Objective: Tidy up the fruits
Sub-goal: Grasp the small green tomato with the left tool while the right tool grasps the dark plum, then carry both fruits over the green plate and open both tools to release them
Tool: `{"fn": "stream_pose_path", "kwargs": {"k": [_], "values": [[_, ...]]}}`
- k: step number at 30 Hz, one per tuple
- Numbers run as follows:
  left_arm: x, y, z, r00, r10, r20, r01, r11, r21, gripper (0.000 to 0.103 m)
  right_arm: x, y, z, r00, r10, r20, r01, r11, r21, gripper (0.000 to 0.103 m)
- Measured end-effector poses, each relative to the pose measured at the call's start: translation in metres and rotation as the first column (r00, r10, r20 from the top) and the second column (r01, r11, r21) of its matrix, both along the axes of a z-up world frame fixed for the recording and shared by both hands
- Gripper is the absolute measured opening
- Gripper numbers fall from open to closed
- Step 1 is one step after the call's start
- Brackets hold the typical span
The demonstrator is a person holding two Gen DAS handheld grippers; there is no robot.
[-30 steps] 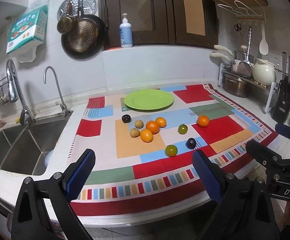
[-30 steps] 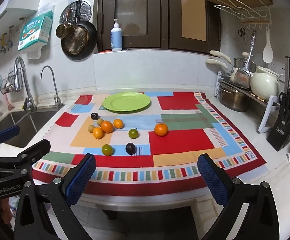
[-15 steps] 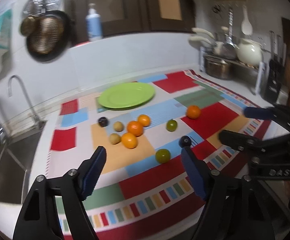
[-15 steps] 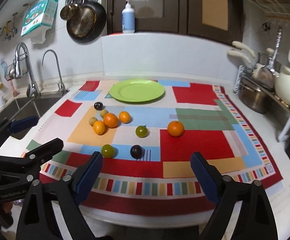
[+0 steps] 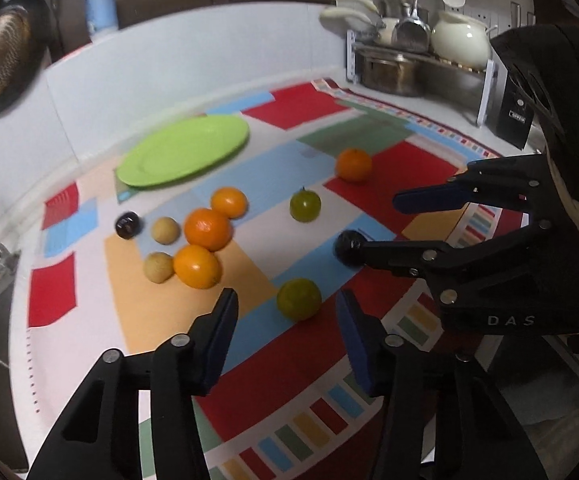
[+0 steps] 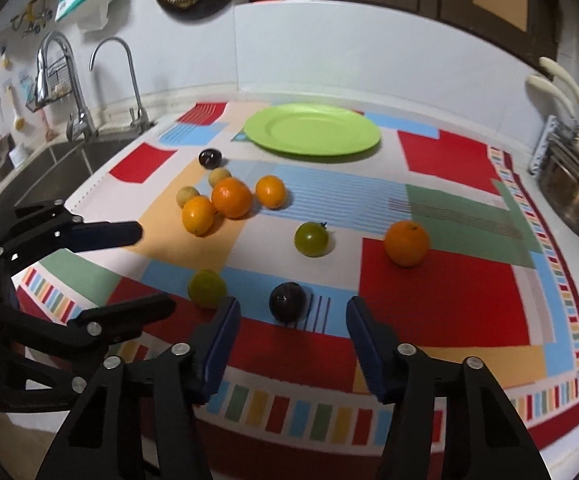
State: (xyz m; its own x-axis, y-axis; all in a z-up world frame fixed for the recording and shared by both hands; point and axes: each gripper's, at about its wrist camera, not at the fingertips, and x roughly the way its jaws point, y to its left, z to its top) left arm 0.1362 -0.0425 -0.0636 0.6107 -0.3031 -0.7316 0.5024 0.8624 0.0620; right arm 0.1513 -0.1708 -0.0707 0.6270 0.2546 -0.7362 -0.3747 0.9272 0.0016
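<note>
Left gripper (image 5: 285, 312): seen at lower centre of its own view, jaws closing, pads apart with nothing pressed; a green fruit (image 5: 298, 298) is framed just beyond the tips.

Right gripper (image 6: 291, 312): at lower centre of its view, jaws closing, not clamped; a dark plum (image 6: 288, 302) lies just ahead of the gap. In the left view this plum is partly covered by the right gripper's finger.

Fruits on the patchwork cloth (image 6: 441, 300): three oranges (image 6: 231, 197) clustered at centre left with two small tan fruits (image 6: 187, 195) partly hidden behind them; a second dark fruit (image 6: 209, 158); a green tomato (image 6: 310, 239); a lone orange (image 6: 406, 243) at right.

Green plate (image 6: 273, 142): upper centre, bare.

Sink (image 6: 45, 168): upper left, cut off by the frame. Rack items at right are blurred and cropped.
</note>
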Motion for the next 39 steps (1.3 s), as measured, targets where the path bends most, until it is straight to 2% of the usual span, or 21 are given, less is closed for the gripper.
{"fn": "stream_pose_path", "kwargs": {"k": [2, 10, 14, 19, 22, 28, 39], "values": [[0.006, -0.002, -0.005, 1.0, -0.007, -0.028, 0.007, 1.0, -0.008, 0.044, 0.007, 0.0, -0.006, 1.0, 0.007, -0.022, -0.007, 1.0, 0.005, 0.047], [0.022, -0.008, -0.019, 0.994, -0.024, -0.107, 0.02, 0.999, -0.034, 0.039, 0.025, 0.001, -0.022, 0.996, 0.013, -0.091, -0.009, 0.999, 0.041, 0.04], [0.028, -0.01, -0.023, 0.991, -0.024, -0.13, 0.019, 0.999, -0.041, 0.03, 0.03, 0.0, -0.025, 0.994, 0.011, -0.105, -0.006, 0.999, 0.05, 0.035], [0.03, -0.006, -0.022, 0.988, -0.013, -0.151, 0.003, 0.998, -0.066, 0.03, 0.031, 0.003, -0.027, 0.993, 0.016, -0.116, -0.01, 0.998, 0.055, 0.028], [0.031, -0.001, -0.017, 0.988, 0.015, -0.157, -0.027, 0.996, -0.08, 0.029, 0.031, 0.005, -0.026, 0.993, 0.015, -0.116, -0.008, 0.998, 0.058, 0.028], [0.031, 0.01, 0.004, 0.99, 0.06, -0.129, -0.072, 0.993, -0.09, 0.029, 0.029, 0.007, -0.009, 0.995, -0.002, -0.095, 0.012, 0.994, 0.106, 0.028], [0.054, 0.03, 0.049, 0.995, 0.101, 0.004, -0.1, 0.992, -0.079, 0.029, 0.041, 0.019, 0.035, 0.999, -0.045, 0.006, 0.043, 0.987, 0.153, 0.028]]}}
